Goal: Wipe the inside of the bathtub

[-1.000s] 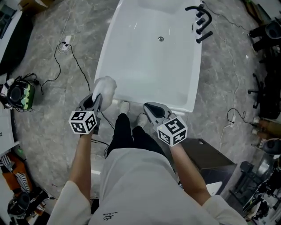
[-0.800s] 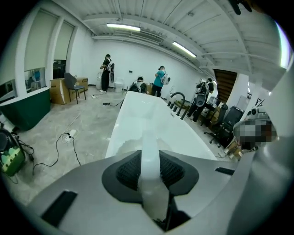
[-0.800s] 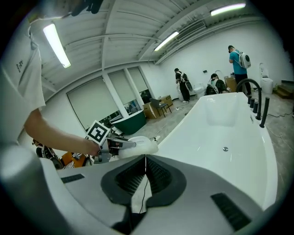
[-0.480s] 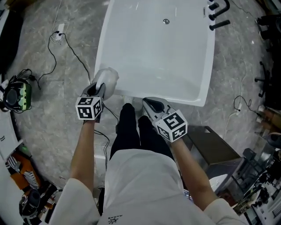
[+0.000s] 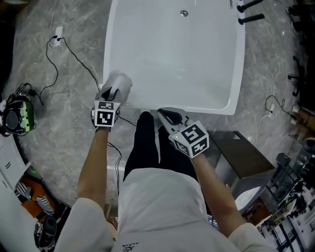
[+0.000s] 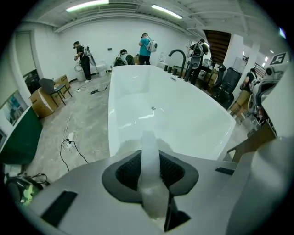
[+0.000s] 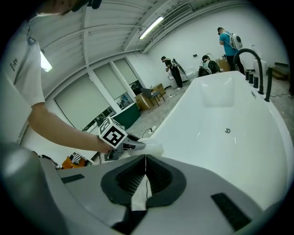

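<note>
The white bathtub [image 5: 224, 106] fills the top of the head view, with its drain [image 5: 184, 13] far up and the black faucet [image 5: 250, 6] at the top right. My left gripper [image 5: 110, 93] is shut on a white cloth [image 5: 120, 83], which hangs over the tub's near left corner. In the left gripper view the cloth [image 6: 149, 179] runs as a pale strip between the shut jaws, with the tub [image 6: 193, 124] beyond. My right gripper [image 5: 166, 114] is shut and empty, just short of the tub's near rim. Its own view shows the tub [image 7: 239, 147] and the cloth [image 7: 150, 148].
Cables [image 5: 74, 59] and a power strip [image 5: 57, 32] lie on the grey floor left of the tub. A black and green device [image 5: 15, 116] sits at the far left. A dark box [image 5: 241, 157] stands at the right. People [image 6: 147, 46] stand beyond the tub's far end.
The tub has slid up in the head view as the camera came closer. The left gripper with the cloth has shifted slightly toward the tub's near left corner. Both grippers stay shut.
</note>
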A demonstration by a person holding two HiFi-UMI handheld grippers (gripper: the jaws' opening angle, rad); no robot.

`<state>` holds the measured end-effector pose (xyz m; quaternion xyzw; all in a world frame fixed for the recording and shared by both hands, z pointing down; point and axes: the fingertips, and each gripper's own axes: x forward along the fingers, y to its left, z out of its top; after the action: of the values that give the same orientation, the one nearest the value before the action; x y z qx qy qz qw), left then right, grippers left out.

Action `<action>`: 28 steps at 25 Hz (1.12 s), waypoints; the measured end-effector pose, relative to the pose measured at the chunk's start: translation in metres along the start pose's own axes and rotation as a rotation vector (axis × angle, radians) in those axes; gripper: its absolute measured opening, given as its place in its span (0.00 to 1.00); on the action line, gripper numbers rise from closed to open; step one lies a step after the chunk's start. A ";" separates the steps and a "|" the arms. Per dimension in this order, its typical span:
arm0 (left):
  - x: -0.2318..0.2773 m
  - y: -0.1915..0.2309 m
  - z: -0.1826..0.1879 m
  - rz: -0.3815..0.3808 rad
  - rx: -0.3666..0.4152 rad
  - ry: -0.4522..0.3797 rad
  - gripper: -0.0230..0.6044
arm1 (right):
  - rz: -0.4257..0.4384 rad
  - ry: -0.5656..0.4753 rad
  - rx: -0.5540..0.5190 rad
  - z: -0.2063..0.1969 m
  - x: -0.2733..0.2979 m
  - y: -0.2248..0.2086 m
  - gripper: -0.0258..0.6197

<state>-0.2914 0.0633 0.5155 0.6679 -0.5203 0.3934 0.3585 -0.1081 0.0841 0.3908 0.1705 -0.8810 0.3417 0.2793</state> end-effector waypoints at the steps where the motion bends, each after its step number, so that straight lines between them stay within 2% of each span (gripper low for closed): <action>1: 0.005 -0.002 -0.001 -0.001 0.019 0.018 0.20 | -0.003 0.001 0.006 -0.001 0.000 -0.002 0.07; 7: 0.039 -0.005 -0.012 -0.005 0.135 0.139 0.20 | -0.047 -0.003 0.064 -0.007 0.012 -0.021 0.07; 11: 0.054 -0.010 -0.022 -0.018 0.167 0.202 0.20 | -0.100 -0.002 0.079 -0.014 0.024 -0.037 0.07; 14: 0.062 -0.014 -0.035 -0.041 0.163 0.243 0.20 | -0.167 0.023 0.063 -0.023 0.041 -0.052 0.07; 17: 0.069 -0.018 -0.040 -0.057 0.169 0.265 0.20 | -0.196 0.083 -0.004 -0.035 0.064 -0.059 0.07; 23: 0.080 -0.021 -0.043 -0.114 0.119 0.299 0.20 | -0.173 0.222 -0.200 -0.056 0.107 -0.057 0.07; 28: 0.087 -0.022 -0.040 -0.139 0.063 0.298 0.20 | -0.144 0.290 -0.273 -0.063 0.127 -0.056 0.07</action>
<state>-0.2631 0.0674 0.6094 0.6476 -0.4013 0.4781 0.4371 -0.1567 0.0745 0.5356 0.1427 -0.8552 0.2193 0.4475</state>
